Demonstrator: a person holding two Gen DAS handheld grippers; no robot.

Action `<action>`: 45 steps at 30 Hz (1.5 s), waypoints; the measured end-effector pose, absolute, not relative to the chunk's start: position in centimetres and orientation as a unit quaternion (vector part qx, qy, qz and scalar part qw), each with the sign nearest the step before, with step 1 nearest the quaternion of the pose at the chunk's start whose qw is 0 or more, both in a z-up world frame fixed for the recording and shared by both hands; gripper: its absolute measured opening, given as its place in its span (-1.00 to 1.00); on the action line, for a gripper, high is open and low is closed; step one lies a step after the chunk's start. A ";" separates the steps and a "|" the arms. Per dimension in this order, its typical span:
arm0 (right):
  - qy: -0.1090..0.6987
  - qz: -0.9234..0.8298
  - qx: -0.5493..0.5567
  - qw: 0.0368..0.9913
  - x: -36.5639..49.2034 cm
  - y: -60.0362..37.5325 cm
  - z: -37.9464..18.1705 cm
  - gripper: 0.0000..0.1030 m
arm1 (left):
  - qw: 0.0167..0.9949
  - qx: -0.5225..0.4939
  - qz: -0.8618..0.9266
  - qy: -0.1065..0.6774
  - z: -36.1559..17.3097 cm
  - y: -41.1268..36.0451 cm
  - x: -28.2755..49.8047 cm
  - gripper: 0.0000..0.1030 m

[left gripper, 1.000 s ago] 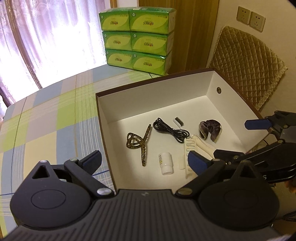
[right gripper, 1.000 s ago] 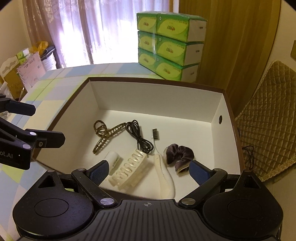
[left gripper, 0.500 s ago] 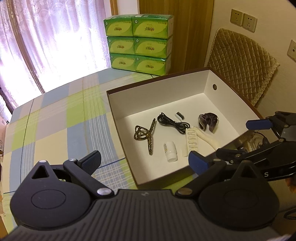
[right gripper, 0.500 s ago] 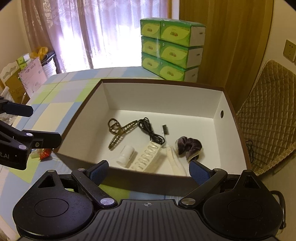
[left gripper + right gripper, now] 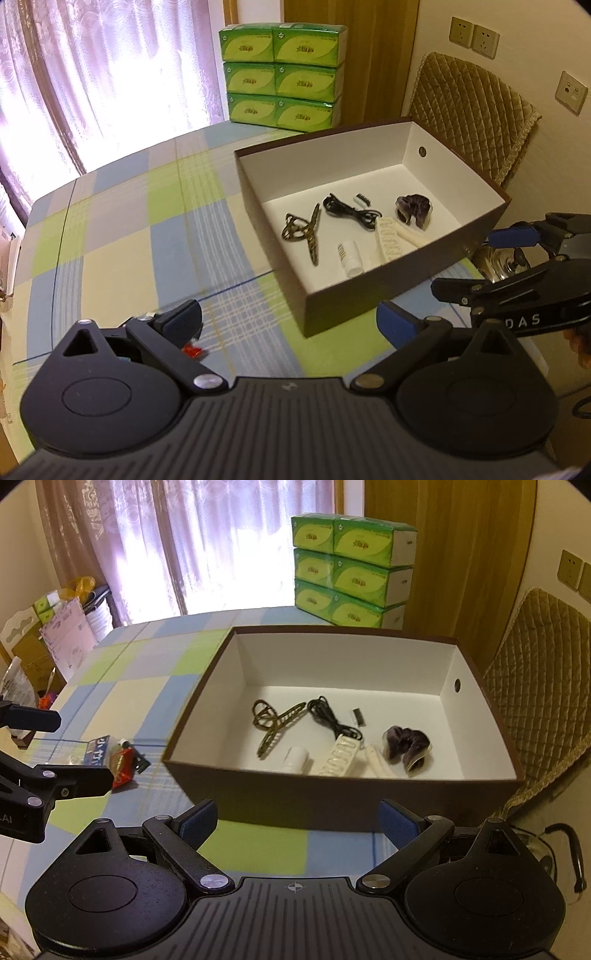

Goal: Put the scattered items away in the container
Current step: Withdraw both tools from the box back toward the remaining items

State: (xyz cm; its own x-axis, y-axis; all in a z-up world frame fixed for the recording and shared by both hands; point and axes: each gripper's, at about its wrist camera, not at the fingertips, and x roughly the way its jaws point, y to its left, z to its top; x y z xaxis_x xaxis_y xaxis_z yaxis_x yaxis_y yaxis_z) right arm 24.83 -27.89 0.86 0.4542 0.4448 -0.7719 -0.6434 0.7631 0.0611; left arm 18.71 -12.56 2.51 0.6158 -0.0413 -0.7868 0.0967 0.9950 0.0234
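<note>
left wrist view: my left gripper [image 5: 290, 321] is spread wide, nothing between the fingers, hovering over the checked tablecloth [image 5: 122, 236] near the brown box [image 5: 373, 295]. a small red item [image 5: 192, 350] pokes out just under its left finger. right wrist view: my right gripper [image 5: 299, 821] is also spread wide and empty, in front of the box's near wall. inside the box on the white floor: hair claw [image 5: 275, 722], black cable [image 5: 330, 720], small white bottle [image 5: 295, 758], cream comb-like clip [image 5: 338, 757], dark scrunchie [image 5: 406, 744], small black brush head [image 5: 358, 716]. outside the box, left of it on the cloth, a few scattered packets [image 5: 110, 757] lie together, too blurred to identify. green tissue boxes [image 5: 351, 570] are stacked at the far table edge.
</note>
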 end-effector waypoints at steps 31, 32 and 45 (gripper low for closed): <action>0.441 0.350 -0.127 0.817 15.7 -19.3 -1.9 0.91 | 0.886 0.009 0.000 0.464 0.4 -0.1 11.2 0.93; 0.443 0.352 -0.124 0.815 15.5 -18.9 -2.1 0.91 | 0.885 0.008 0.003 0.465 0.3 0.3 11.0 0.93; 0.464 0.368 -0.104 0.799 14.6 -14.9 -5.4 0.91 | 0.869 -0.014 0.050 0.493 -2.8 6.7 9.6 0.93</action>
